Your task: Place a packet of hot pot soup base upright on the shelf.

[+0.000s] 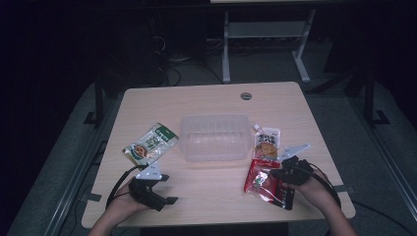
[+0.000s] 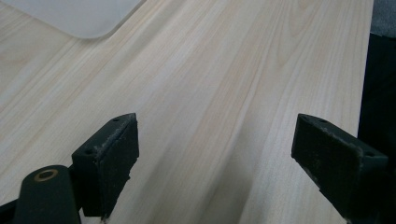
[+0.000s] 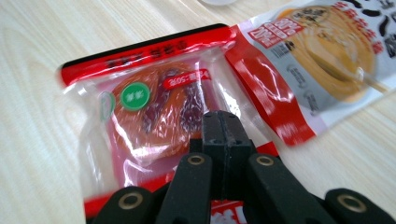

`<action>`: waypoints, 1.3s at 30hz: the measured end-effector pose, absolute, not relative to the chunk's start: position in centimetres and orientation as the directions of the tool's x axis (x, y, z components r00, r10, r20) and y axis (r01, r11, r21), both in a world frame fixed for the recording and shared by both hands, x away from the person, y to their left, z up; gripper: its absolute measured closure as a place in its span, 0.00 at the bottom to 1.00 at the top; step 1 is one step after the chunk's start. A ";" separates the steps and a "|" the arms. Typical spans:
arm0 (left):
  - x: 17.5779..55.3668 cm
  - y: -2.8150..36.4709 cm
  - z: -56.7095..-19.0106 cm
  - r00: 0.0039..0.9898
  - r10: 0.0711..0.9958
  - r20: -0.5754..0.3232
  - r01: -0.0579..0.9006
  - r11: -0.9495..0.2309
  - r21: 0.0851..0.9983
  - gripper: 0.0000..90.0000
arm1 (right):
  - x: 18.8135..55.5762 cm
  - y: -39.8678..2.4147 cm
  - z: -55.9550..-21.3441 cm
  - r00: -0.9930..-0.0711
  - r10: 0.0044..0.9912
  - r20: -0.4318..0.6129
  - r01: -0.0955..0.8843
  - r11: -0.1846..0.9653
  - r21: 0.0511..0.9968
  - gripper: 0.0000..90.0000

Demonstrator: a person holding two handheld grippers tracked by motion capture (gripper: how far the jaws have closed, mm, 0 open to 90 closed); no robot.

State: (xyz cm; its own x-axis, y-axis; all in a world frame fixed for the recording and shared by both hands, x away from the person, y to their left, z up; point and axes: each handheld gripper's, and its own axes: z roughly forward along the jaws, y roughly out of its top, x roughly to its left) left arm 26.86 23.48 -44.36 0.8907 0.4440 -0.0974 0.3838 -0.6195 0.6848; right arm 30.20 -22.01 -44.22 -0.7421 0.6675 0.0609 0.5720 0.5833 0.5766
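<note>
A red-edged clear packet (image 1: 259,182) (image 3: 154,107) with reddish-brown food lies flat at the table's right front. Its far end overlaps a white spouted pouch (image 1: 267,142) (image 3: 327,51) with an orange picture. My right gripper (image 1: 273,174) (image 3: 227,125) is shut, its jaws pressed together low over the near part of the red packet. I cannot tell whether any film is pinched. A green and white packet (image 1: 150,143) lies at the left. My left gripper (image 1: 168,189) (image 2: 215,154) stands open near the front left edge, over bare wood with nothing between its jaws.
An empty clear plastic tub (image 1: 214,118) stands in the middle of the light wooden table (image 1: 206,98); one of its corners (image 2: 79,18) appears in the left gripper view. A round grommet (image 1: 246,95) sits near the far edge. Dark floor and desk legs lie beyond.
</note>
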 end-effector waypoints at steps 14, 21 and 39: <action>26.8 19.1 -43.0 0.917 0.380 -0.124 0.334 -0.560 0.758 0.33 | 30.4 -20.9 -43.4 -0.755 0.652 0.069 0.545 0.565 0.619 0.99; 27.7 14.8 -42.5 0.949 0.300 -0.098 0.262 -0.575 0.775 0.67 | 30.0 -22.1 -43.0 -0.726 0.683 0.078 0.559 0.521 0.645 0.81; 30.2 4.9 -43.7 0.981 0.175 -0.085 0.175 -0.603 0.778 1.00 | 28.3 -25.7 -43.4 -0.651 0.749 0.120 0.620 0.434 0.653 0.48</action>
